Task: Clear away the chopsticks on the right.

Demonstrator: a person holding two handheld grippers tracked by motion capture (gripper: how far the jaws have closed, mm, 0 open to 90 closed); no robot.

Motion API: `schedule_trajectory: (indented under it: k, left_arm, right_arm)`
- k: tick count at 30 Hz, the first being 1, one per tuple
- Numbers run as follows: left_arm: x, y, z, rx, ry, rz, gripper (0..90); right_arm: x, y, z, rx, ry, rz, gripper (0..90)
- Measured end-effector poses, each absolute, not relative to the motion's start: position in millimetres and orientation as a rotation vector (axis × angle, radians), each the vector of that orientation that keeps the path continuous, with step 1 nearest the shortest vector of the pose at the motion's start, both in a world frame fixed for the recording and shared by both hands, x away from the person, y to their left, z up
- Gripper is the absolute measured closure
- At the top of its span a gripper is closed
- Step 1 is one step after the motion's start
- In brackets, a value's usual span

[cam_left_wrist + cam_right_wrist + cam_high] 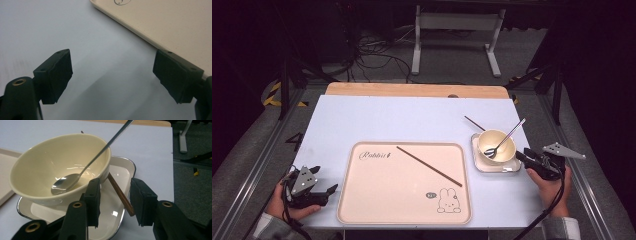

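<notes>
Brown chopstick lies between the right gripper's parted jaws, untouched; left gripper jaws apart.

A lab or test room is showing here, not a home. A white bench is standing on grey carpet, metal rails running along both its sides. Beyond the bench, black cables are lying tangled beside a white metal stand.
</notes>
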State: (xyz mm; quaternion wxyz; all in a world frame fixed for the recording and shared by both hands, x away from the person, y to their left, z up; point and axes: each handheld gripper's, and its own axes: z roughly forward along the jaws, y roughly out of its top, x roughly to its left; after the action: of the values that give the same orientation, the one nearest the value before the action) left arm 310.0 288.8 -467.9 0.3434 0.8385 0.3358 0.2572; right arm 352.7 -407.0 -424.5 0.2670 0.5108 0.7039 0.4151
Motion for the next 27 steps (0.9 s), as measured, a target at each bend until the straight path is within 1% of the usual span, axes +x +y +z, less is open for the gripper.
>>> schedule_trajectory:
  k: [12,17,23,26,27]
  left_arm:
    - [310,289,-468,2.176,0.874,0.665,16.8]
    - [310,289,-468,2.178,0.872,0.664,16.8]
    - [310,288,-468,2.183,0.872,0.662,16.8]
    - [310,288,-469,2.188,0.865,0.664,16.8]
    - [310,288,-469,2.189,0.865,0.664,16.8]
  right_arm:
    - [363,-409,-436,1.428,1.958,1.096,61.8]
    - [363,-411,-437,1.429,1.957,1.109,64.2]
    - [364,-410,-437,1.415,1.965,1.098,64.3]
    - [364,-408,-438,1.409,1.987,1.067,66.0]
    - [365,-407,-440,1.405,1.996,1.053,68.5]
